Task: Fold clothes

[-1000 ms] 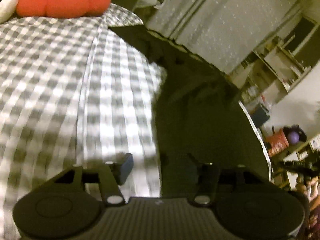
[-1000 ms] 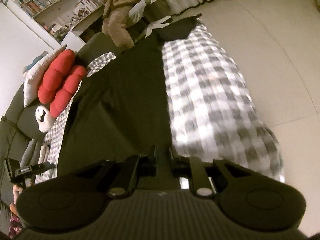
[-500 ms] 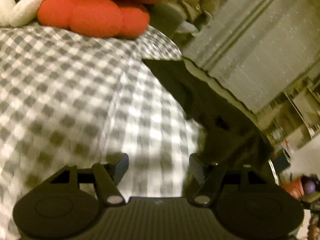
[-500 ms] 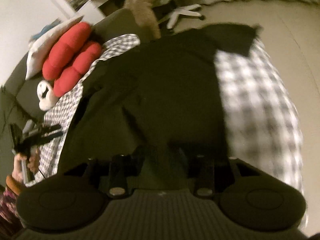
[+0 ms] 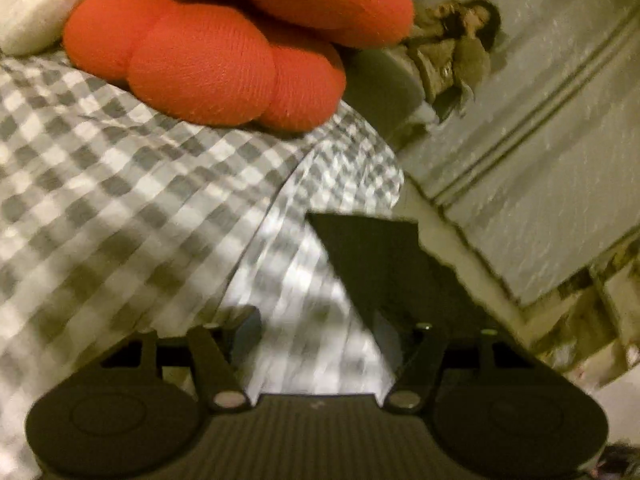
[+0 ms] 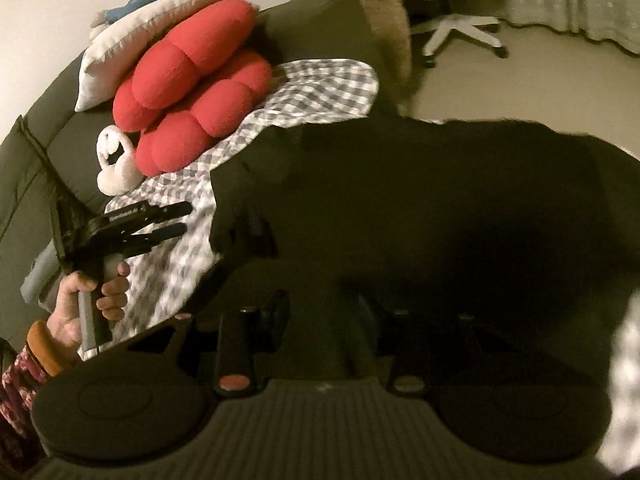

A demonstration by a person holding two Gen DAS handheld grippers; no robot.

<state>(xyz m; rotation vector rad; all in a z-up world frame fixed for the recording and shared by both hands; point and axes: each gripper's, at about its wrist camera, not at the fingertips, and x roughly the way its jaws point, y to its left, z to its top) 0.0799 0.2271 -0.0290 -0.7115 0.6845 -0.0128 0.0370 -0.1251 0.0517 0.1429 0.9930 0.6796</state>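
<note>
Bed cover [image 5: 120, 184]: grey and white checks.
Shirt [image 6: 440, 208]: black, plain.
Cushion [image 5: 208, 68]: red, looks orange-red up close.
Soft toy [image 6: 114, 160]: white.
Pillow [image 6: 132, 44]: white.
Sofa [image 6: 36, 128]: dark grey-green.
Curtain [image 5: 540, 128]: pale grey, tiny white dots.
Sleeve [image 6: 18, 376]: purple and pink pattern, brown cuff.
Floor [image 6: 540, 88]: cream.

Dim, warm yellowish indoor light, grainy throughout. Motion-blurred over the checked cover [image 5: 132, 200]; strong fisheye bending at edges. Dark garment [image 6: 440, 216] nearly detailless in shadow.
</note>
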